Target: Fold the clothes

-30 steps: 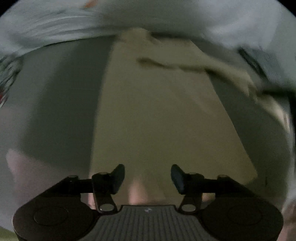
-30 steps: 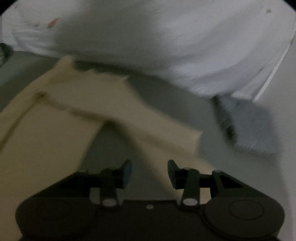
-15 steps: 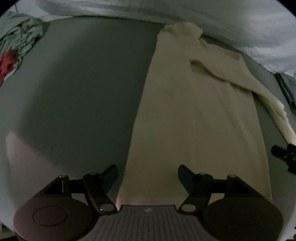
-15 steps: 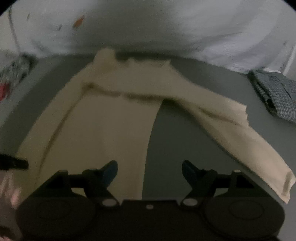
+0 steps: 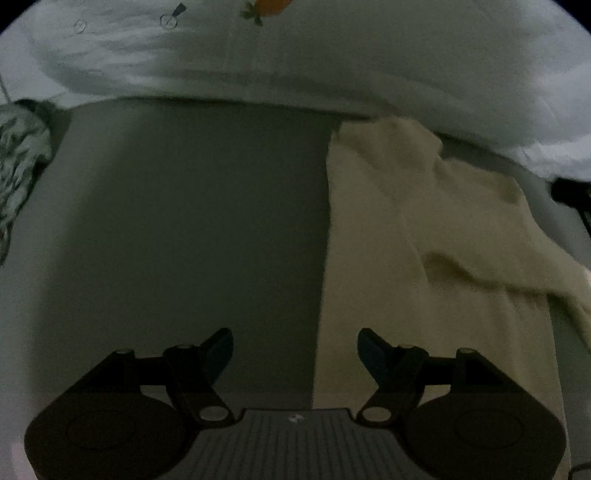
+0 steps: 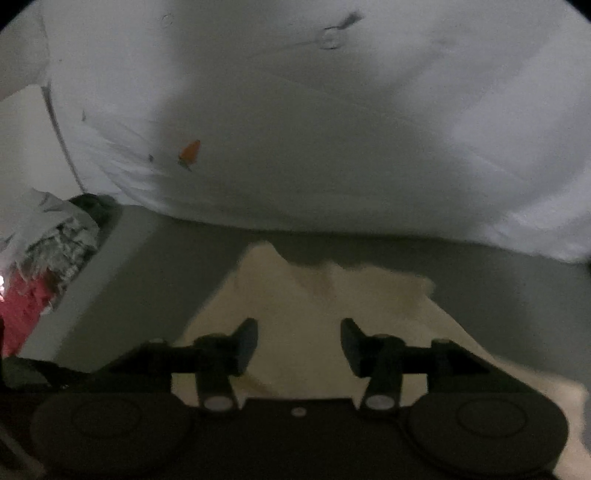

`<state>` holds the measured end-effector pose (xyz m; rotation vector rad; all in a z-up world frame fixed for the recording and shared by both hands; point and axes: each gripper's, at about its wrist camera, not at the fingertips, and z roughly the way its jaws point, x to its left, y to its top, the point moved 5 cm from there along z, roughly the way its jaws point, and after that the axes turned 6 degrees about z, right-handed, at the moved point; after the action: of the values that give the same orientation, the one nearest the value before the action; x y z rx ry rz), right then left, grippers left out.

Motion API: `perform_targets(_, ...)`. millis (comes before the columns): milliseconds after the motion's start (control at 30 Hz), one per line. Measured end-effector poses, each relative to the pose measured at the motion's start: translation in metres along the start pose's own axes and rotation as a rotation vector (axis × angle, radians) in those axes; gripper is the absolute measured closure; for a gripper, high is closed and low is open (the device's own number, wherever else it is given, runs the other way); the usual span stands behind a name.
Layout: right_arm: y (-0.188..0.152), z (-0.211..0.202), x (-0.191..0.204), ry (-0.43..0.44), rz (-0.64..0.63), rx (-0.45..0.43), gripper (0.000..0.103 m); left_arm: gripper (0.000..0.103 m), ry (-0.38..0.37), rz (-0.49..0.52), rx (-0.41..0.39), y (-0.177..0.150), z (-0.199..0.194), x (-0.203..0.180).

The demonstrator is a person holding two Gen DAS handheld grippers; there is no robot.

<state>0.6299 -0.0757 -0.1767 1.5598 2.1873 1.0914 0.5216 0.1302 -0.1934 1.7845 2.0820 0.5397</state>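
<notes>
light: dim | surface: grey bed sheet (image 5: 192,221) | back: white duvet (image 6: 332,129) w/ carrot print (image 5: 271,5)

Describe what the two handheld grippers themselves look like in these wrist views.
Both look alike. The left gripper has a black body with two round housings, silver pivot screws, dark bluish finger pads and a grey ribbed centre plate bearing a small white mark. The right gripper has the same black body and screws, but a plain dark centre with a small pale dot. No cables or sleeves show.
</notes>
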Motion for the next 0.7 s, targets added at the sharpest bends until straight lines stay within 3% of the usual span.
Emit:
perform_targets(167, 0.057, 0.052, 0.015, 0.089, -0.036, 0.006, 0.048, 0.025, -0.016, -0.051, -0.029, 0.032, 0.016, 0.018)
perform_targets(267, 0.071, 0.106, 0.024, 0.171, -0.051, 0.097, 0.048, 0.025, -0.018, -0.08, -0.043, 0.053, 0.036, 0.019)
perform_targets(333, 0.067, 0.138, 0.019, 0.178, 0.009, 0.177, 0.047, 0.024, -0.021, -0.11, -0.04, 0.058, 0.042, 0.024)
perform_targets(367, 0.064, 0.153, 0.015, 0.179, 0.047, 0.216, 0.052, 0.024, -0.023, -0.126, -0.038, 0.06, 0.045, 0.027)
perform_targets(400, 0.062, 0.165, 0.012, 0.193, 0.086, 0.246, 0.075, 0.024, -0.021, -0.141, -0.034, 0.059, 0.046, 0.03)
perform_targets(433, 0.06, 0.17, 0.01, 0.247, 0.128, 0.253, 0.09, 0.024, -0.017, -0.155, -0.03, 0.059, 0.047, 0.034)
perform_targets(467, 0.059, 0.174, 0.009, 0.294, 0.165, 0.254, 0.095, 0.024, -0.009, -0.165, -0.027, 0.058, 0.047, 0.037)
perform_targets(567, 0.066, 0.18, 0.007, 0.377, 0.241, 0.206, 0.096, 0.024, 0.023, -0.173, -0.016, 0.055, 0.05, 0.041)
perform_targets(633, 0.067, 0.191, 0.002, 0.353, 0.265, 0.199, 0.096, 0.024, 0.05, -0.165, -0.003, 0.053, 0.052, 0.042)
perform_targets(700, 0.065, 0.204, 0.002, 0.25, 0.177, 0.201, 0.097, 0.024, 0.073, -0.15, 0.009, 0.052, 0.054, 0.039)
